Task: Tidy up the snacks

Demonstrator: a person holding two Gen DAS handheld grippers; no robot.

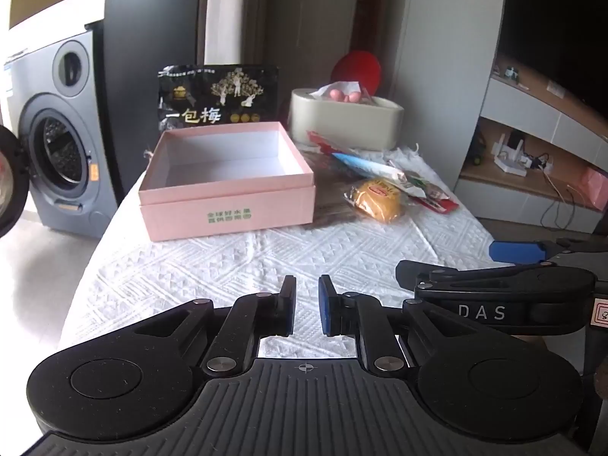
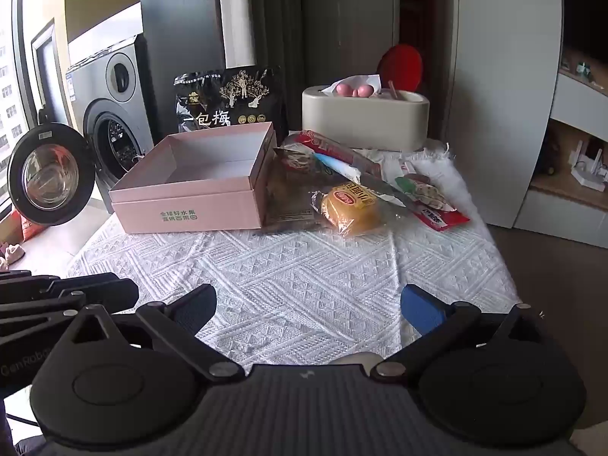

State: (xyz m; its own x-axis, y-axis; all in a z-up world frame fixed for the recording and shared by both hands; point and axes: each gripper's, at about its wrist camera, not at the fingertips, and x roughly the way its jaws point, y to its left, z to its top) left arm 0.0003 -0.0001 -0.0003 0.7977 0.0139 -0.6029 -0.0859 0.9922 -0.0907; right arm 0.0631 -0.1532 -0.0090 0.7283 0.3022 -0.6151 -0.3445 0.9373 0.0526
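An open, empty pink box (image 1: 228, 190) (image 2: 197, 186) sits at the far left of the table. To its right lies a pile of snacks: a yellow wrapped cake (image 1: 380, 197) (image 2: 351, 205), a red packet (image 2: 437, 218), a blue-white packet (image 1: 364, 165) and a dark packet (image 2: 292, 193). A black plum bag (image 1: 218, 95) (image 2: 230, 102) stands behind the box. My left gripper (image 1: 307, 306) is nearly shut and empty, low over the cloth near the front. My right gripper (image 2: 307, 304) is wide open and empty, also near the front; its side shows in the left wrist view (image 1: 505, 292).
A beige tissue holder (image 1: 345, 121) (image 2: 364, 121) stands at the back with a red round object (image 2: 401, 64) behind it. A white textured cloth (image 2: 285, 266) covers the table. A washing machine (image 1: 57, 133) with its door open stands left; shelves (image 1: 532, 159) stand right.
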